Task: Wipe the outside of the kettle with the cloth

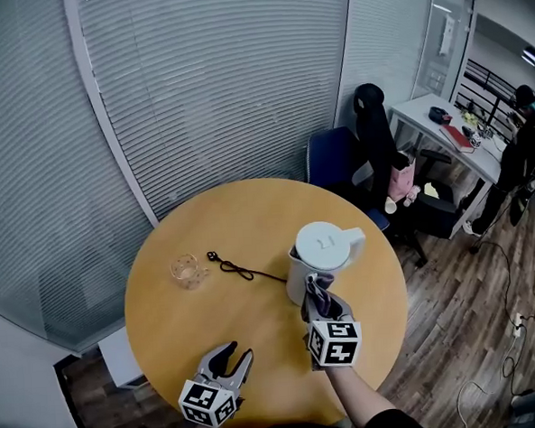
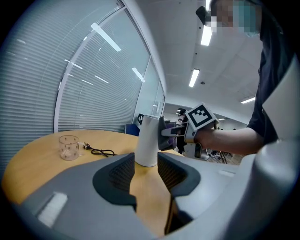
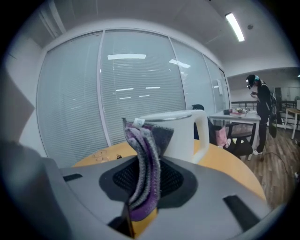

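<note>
Since our left gripper idles, jaws apart, at the near edge of the tabletop, our right gripper, clamping the cloth, could topple the unbraced kettle.

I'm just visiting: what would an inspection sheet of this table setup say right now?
Surface: round wooden table, holding three things.
Job's things: white kettle upright, lid on; purple-grey cloth against its side.
Clutter: small clear glass.
Tools: left tool open, empty; right tool shut on the cloth.
Cables: black cord loose on the table beside the kettle.
Surroundings: blinds, office chairs, desk, a person standing.
</note>
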Tool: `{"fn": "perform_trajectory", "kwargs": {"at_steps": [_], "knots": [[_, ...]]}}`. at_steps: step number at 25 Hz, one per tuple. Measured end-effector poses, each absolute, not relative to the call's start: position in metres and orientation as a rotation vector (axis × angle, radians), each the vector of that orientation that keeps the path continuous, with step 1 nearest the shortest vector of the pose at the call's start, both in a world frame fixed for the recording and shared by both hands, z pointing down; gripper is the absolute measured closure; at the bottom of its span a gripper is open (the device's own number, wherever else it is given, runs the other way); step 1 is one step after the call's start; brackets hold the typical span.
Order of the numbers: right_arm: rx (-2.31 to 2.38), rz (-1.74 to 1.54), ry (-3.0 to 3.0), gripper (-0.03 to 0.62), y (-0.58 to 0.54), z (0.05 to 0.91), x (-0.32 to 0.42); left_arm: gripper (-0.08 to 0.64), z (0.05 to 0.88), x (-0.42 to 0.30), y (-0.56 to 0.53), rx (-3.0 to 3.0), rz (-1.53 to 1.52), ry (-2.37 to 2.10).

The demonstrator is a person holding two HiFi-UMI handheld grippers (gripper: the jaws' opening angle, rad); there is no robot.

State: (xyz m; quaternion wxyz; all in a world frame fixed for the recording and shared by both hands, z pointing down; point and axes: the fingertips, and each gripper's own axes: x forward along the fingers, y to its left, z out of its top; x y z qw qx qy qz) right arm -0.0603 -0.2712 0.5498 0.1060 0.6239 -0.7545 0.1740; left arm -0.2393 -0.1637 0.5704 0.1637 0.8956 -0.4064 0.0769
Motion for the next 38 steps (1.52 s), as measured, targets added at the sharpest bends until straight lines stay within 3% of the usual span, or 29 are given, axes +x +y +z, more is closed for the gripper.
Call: {"fn": "perform_trajectory", "kwargs": {"at_steps": [19, 26, 38], "knots": [[1.599, 1.192, -1.908, 0.497, -0.266, 0.705, -0.054, 0.422, 0.584, -0.238, -0.168, 2.503, 0.262, -1.176], [1.585, 1.183, -1.993, 0.497, -0.249, 0.683, -0.054, 0.422, 0.581, -0.234, -0.162, 2.49, 0.261, -1.204], [1.662, 0.801, -2.308, 0.497, -0.233, 0.547, -0.024, 0.422, 0.575, -0.184, -0.159, 2.51, 0.21, -1.155]]}}
